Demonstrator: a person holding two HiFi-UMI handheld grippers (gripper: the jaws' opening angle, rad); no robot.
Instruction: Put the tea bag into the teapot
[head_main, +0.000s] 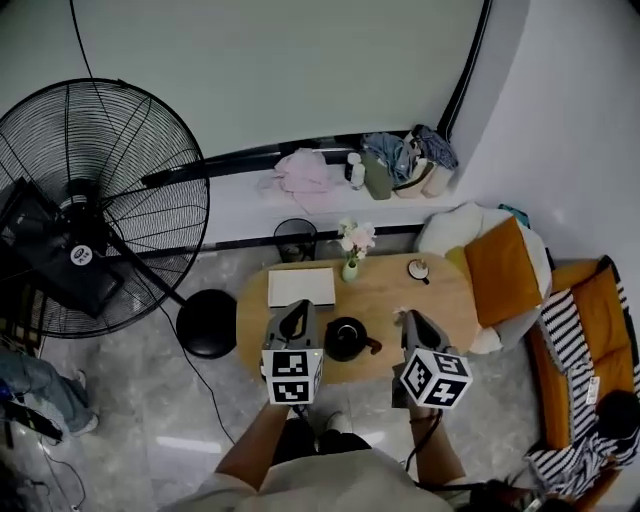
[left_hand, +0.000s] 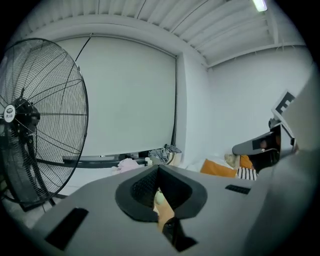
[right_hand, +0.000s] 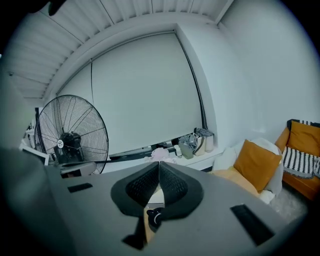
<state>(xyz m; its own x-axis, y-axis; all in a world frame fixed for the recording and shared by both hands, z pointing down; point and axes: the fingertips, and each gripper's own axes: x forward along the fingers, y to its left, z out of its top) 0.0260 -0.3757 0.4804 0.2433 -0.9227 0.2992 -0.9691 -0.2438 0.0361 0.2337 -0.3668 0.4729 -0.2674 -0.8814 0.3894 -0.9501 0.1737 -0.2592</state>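
Teapot (head_main: 347, 338) sits on the table (head_main: 440, 310) toward its near edge, and from that teapot we've got the pad (head_main: 301, 287) behind-left, the flower vase (head_main: 352, 262) straight behind, the cup (head_main: 418, 270) behind-right, the bin (head_main: 295, 238) farther back on the floor, the fan (head_main: 100, 200) well out left.

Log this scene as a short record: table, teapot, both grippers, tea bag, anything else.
Table: oval, wooden
Teapot: black, mid-table, between the two grippers in the head view
Left hand-held gripper: jaws together, nothing held
Right hand-held gripper: jaws together, nothing held
Tea bag: cannot make out
Also on table: flower vase, white pad, small cup
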